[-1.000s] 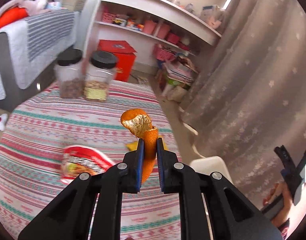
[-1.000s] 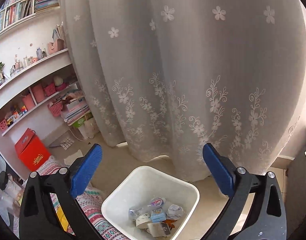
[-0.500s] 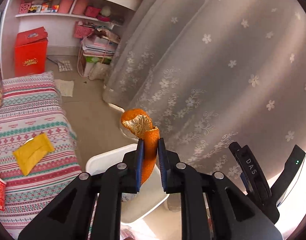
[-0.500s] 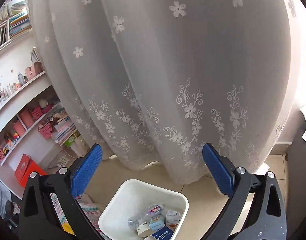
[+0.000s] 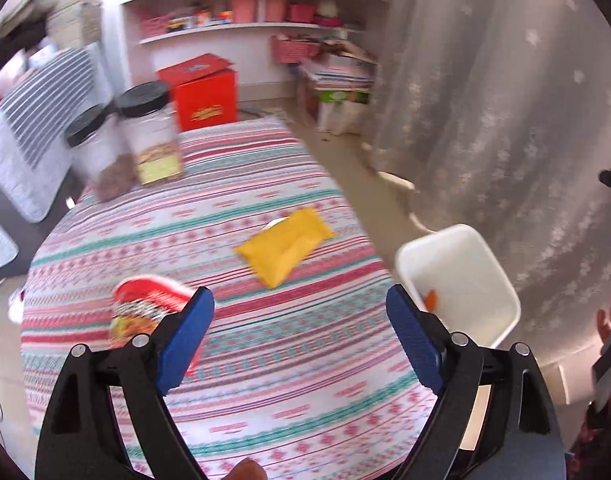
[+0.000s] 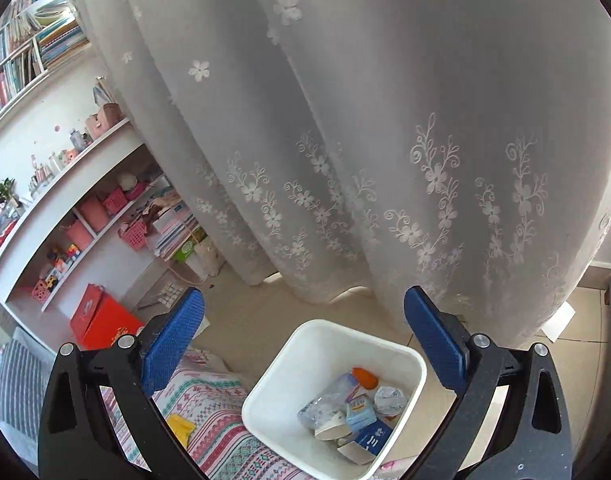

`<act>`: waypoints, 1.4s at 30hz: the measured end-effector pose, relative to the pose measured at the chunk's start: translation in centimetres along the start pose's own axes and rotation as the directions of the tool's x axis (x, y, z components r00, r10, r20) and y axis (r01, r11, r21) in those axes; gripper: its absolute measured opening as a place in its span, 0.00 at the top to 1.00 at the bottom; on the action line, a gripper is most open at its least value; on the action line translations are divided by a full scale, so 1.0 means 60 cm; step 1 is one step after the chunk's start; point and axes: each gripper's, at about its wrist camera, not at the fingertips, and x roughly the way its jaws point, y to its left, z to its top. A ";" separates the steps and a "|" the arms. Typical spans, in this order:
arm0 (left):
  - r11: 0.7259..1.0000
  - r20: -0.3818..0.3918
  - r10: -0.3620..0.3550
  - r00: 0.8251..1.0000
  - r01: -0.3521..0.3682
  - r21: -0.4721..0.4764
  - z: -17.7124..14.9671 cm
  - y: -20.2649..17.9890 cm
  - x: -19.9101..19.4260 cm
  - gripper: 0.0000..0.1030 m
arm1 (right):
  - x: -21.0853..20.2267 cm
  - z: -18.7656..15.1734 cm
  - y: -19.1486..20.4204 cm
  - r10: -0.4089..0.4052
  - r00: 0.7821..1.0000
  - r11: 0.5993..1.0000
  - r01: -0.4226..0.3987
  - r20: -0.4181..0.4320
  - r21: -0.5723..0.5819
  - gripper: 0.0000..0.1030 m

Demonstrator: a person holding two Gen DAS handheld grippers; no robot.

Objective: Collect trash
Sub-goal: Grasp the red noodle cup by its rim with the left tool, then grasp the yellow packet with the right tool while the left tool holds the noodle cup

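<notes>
My left gripper [image 5: 299, 300] hangs over the striped tablecloth [image 5: 265, 380], its jaws opening wide with nothing between them. An orange peel [image 5: 431, 299] lies inside the white bin [image 5: 457, 236] on the floor to the right of the table. A yellow packet [image 5: 285, 246] and a red snack bag [image 5: 145, 308] lie on the cloth, the bag just behind my left finger. My right gripper [image 6: 305, 300] stands open and empty above the bin [image 6: 333, 326], where the peel [image 6: 363, 377] rests on bottles and cartons.
Two black-lidded jars [image 5: 153, 136] stand at the table's far left. A red box [image 5: 205, 92] and shelves sit behind on the floor. A lace curtain [image 6: 345, 120] hangs right behind the bin. A striped sofa cover [image 5: 45, 96] is at left.
The left gripper let go of the orange peel, which now lies in the bin, and swung back from the bin over the table. The right gripper barely moved.
</notes>
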 end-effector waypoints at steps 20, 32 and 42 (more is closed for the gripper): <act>0.692 0.073 -0.223 0.972 0.211 -0.691 -0.145 0.312 0.129 0.07 | 0.012 -0.109 0.152 0.048 0.992 0.955 -0.079 -0.116 -0.286 0.07; 0.725 0.041 -0.233 0.972 0.202 -0.658 -0.116 0.284 0.196 0.07 | 0.024 -0.134 0.176 0.053 0.983 0.937 -0.111 -0.178 -0.333 0.07; 0.913 0.031 -0.022 0.999 0.033 -0.407 -0.015 0.225 0.103 0.11 | 0.048 -0.154 0.190 0.096 0.947 0.928 -0.196 -0.306 -0.317 0.07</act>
